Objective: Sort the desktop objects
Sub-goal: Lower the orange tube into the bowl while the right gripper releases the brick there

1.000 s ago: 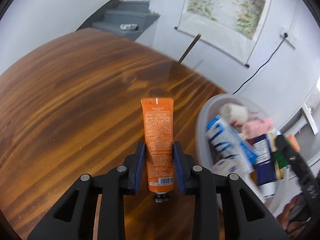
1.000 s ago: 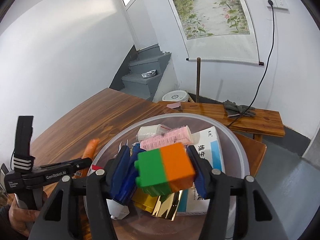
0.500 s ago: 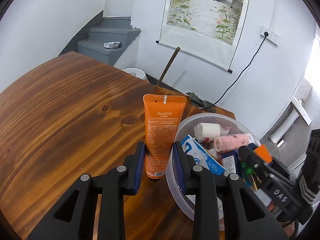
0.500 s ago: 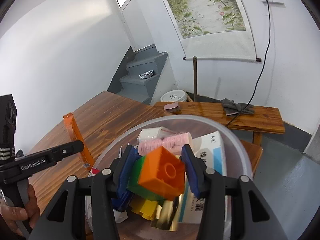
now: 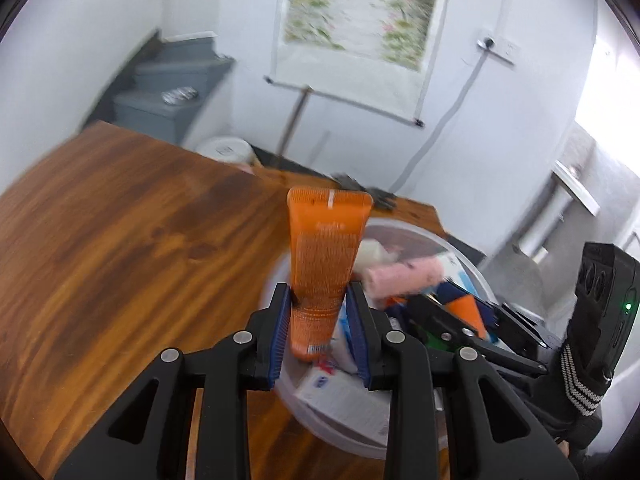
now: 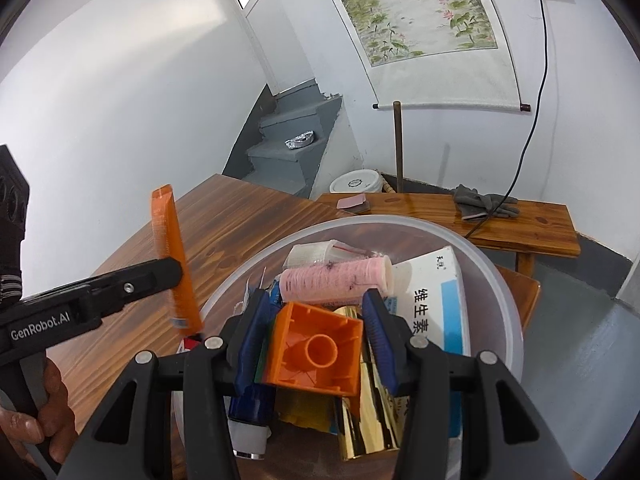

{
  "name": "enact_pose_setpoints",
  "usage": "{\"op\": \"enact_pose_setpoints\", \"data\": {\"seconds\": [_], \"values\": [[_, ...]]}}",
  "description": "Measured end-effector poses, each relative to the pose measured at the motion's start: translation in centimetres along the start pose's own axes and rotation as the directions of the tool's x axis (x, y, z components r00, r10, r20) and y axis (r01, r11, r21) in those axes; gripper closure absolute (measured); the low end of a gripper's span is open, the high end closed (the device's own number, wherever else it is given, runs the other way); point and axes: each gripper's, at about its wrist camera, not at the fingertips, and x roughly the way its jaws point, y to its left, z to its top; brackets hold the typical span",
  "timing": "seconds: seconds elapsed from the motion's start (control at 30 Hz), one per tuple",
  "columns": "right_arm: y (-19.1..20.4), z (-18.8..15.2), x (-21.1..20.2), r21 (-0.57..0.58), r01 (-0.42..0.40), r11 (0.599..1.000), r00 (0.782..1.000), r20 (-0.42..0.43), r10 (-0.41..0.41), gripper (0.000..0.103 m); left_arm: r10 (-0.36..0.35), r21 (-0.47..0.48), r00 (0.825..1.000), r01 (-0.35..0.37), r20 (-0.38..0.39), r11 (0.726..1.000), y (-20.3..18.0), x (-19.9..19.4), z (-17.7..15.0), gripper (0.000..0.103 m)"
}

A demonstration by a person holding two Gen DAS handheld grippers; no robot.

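Risen over the bowl's rim (image 5: pixel 276 276), left gripper (image 5: pixel 318 320) clamps orange tube (image 5: pixel 324 256).

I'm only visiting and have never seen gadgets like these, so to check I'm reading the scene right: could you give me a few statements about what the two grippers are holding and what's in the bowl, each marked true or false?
1. The left gripper grips an orange tube. True.
2. The right gripper holds nothing. False: an orange building block sits between its pads, with green showing at the block's left edge.
3. The translucent bowl has nothing in it. False: it holds a pink roll, a white and blue box and other items.
4. The tube is raised off the wooden table. True.
5. A scroll painting hangs on the wall. True.
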Motion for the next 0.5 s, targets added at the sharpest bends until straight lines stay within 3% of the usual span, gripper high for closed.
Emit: {"op": "enact_pose_setpoints", "data": {"seconds": [0.1,0.2,0.3,0.4,0.5], "values": [[-0.1,-0.1,-0.2,0.012,-0.001,1.000,1.000,0.006,0.001,0.051,-0.010,-0.004,0.999,0.010,-0.042,1.000,-0.2,1.8,-0.4,0.072],[-0.3,-0.2,-0.5,0.026,-0.001,1.000,1.000,0.016,0.000,0.051,-0.095,-0.062,0.990,0.089,-0.102,0.994,0.5,3.6,-0.6,0.071],[-0.1,-0.2,-1.2,0.022,0.012,1.000,0.999,0.043,-0.013,0.051,-0.082,-0.096,0.990,0.071,-0.119,0.993,1.1,4.3,-0.6,0.058],[-0.2,-0.1,-2.3,0.022,0.034,0.999,0.996,0.086,-0.035,0.049,-0.107,-0.144,0.988,0.090,-0.115,0.986,1.8,4.2,-1.1,0.054],[-0.7,0.0,-3.0,0.037,0.057,0.998,0.993,0.104,-0.060,0.033,-0.098,-0.139,0.991,0.085,-0.095,0.987,1.6,3.5,-1.4,0.050]]}}
